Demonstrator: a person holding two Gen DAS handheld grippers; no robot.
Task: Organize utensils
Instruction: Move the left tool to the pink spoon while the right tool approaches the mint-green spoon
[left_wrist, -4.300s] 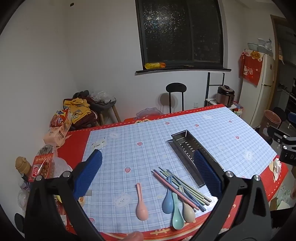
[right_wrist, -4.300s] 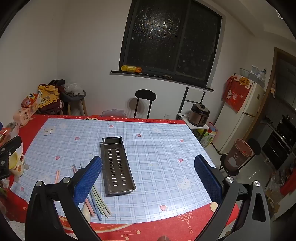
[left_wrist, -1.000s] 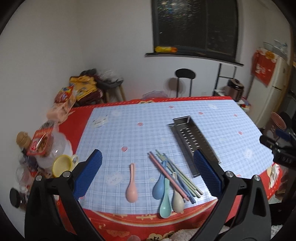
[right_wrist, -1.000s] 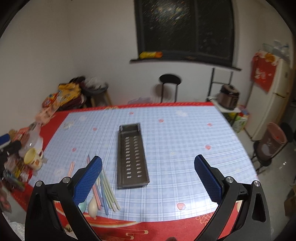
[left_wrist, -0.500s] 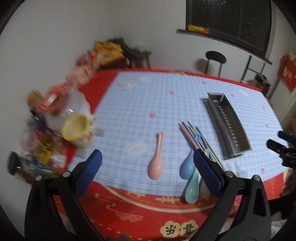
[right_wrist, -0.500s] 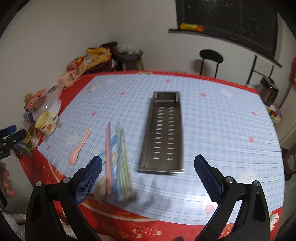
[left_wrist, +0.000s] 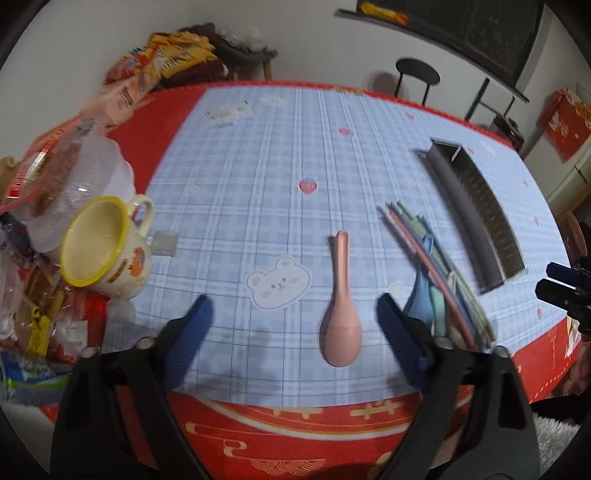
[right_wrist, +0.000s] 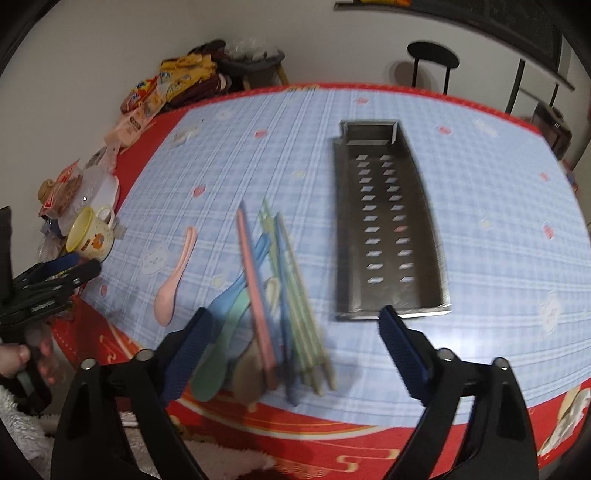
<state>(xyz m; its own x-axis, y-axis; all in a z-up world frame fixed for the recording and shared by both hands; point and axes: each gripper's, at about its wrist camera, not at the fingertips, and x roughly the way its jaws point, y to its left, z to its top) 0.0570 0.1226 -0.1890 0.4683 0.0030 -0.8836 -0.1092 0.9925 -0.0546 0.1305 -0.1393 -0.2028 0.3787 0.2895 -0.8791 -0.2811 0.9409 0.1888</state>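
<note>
A pink spoon lies alone on the blue checked tablecloth; it also shows in the right wrist view. My left gripper is open and empty, low over the table's front edge, with the pink spoon between its fingers. A pile of coloured chopsticks and blue, green and beige spoons lies to the right of it. A perforated metal tray lies empty beyond. My right gripper is open and empty above the near end of the pile.
A yellow-rimmed mug, plastic containers and snack packets crowd the table's left edge. The red cloth border marks the front edge. A black stool stands behind the table.
Both grippers have dropped lower and closer to the table's front edge. The left one now frames the pink spoon; the right one has swung over the chopstick pile.
</note>
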